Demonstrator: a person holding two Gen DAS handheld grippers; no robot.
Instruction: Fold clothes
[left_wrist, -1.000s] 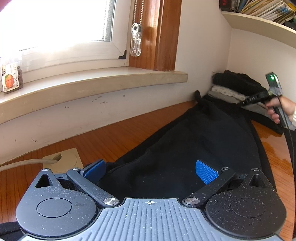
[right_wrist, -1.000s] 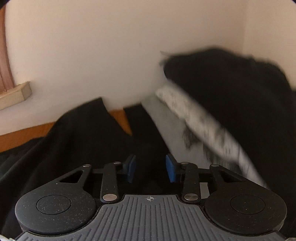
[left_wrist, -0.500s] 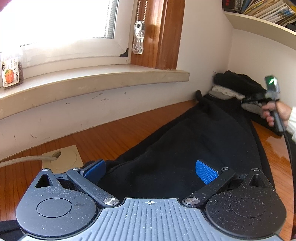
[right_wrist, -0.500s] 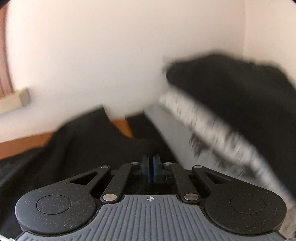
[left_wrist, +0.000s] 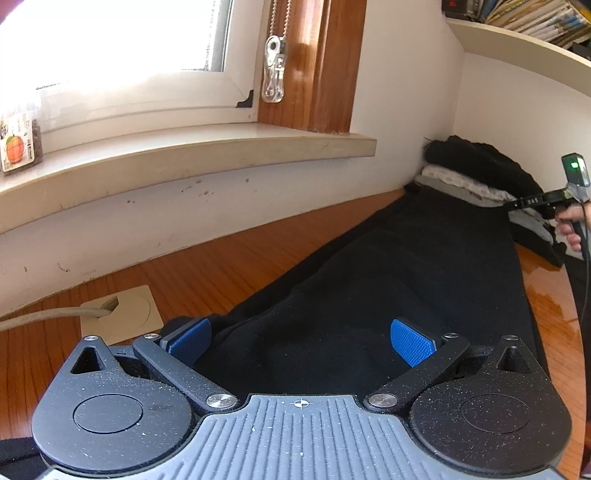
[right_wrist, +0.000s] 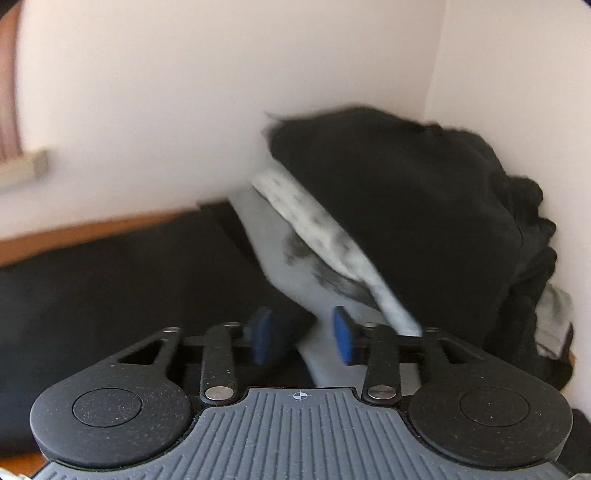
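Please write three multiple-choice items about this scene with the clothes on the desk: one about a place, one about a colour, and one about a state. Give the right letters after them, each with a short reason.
1. Where does the pile of clothes lie?
A. in the corner where the two walls meet
B. on the windowsill
C. on the shelf with the books

2. What colour is the long garment spread on the wooden desk?
A. white
B. black
C. red

3. How does the left gripper stand?
A. shut on a book
B. open, one pad on each side of the cloth
C. shut on the cable

Answers:
1 A: the pile rests against both walls at the far end of the desk.
2 B: the cloth is dark black along its whole length.
3 B: its blue pads stand wide apart, with the garment's near end between them and not pinched.
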